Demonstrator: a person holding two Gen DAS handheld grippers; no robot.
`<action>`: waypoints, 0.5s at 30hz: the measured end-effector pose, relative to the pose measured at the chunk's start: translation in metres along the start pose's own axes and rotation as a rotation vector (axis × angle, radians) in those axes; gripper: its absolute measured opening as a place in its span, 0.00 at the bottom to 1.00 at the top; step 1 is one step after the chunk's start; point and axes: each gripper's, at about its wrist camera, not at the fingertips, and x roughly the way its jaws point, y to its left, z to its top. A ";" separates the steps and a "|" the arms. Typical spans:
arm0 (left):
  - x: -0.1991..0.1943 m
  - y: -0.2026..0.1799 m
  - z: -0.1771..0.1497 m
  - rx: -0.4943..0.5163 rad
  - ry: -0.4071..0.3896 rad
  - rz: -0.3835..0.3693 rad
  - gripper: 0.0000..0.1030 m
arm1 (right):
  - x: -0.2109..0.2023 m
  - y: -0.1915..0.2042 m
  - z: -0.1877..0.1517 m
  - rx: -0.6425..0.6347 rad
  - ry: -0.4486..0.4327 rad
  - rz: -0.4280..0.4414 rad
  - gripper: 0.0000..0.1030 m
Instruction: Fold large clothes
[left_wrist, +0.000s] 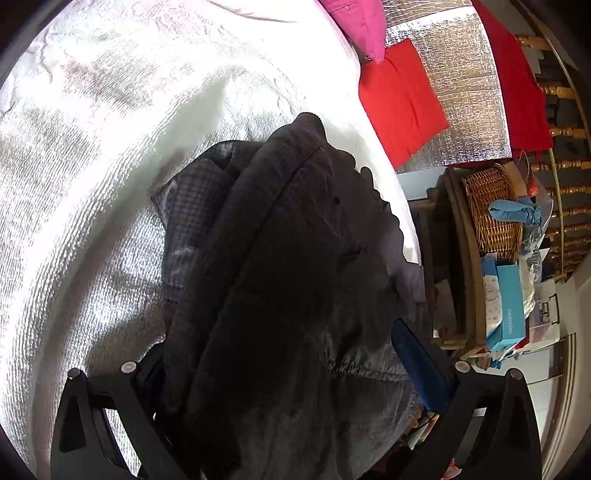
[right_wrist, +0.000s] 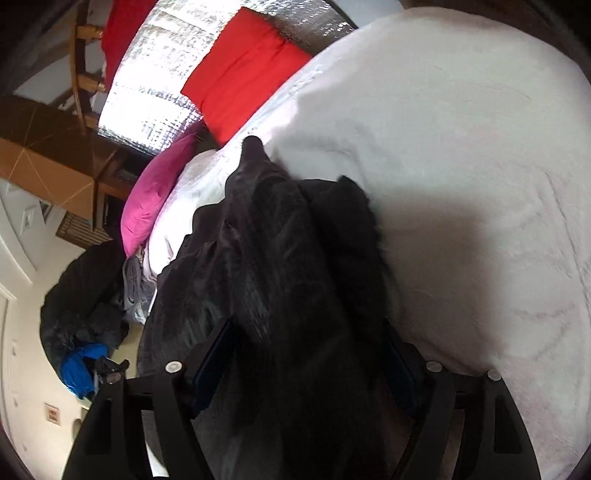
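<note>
On white bed (left_wrist: 92, 184), one black jacket (left_wrist: 288, 277), two grippers (left_wrist: 280, 354) (right_wrist: 306, 354)

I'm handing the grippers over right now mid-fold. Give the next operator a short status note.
Left gripper: jaws wide, a thick bunch of the dark jacket between them; whether the pads press on it I cannot tell.
Right gripper: the same, jacket fabric fills the gap between its blue pads.
Jacket: bunched and hanging over the white bed cover, near its edge.
Done: jacket brought to the bed.
Left: spread it flat, then fold. Red cushion and pink pillow lie farther off, clear of the work.
</note>
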 end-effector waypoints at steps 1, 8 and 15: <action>0.000 -0.001 -0.001 0.010 -0.005 0.006 0.99 | 0.002 0.003 0.000 -0.007 0.002 -0.007 0.77; -0.003 -0.008 -0.001 0.039 -0.045 0.034 0.86 | 0.001 0.025 -0.008 -0.031 0.000 0.001 0.54; -0.001 -0.001 0.004 0.018 -0.050 0.048 0.84 | 0.009 0.036 -0.013 -0.045 0.044 -0.037 0.59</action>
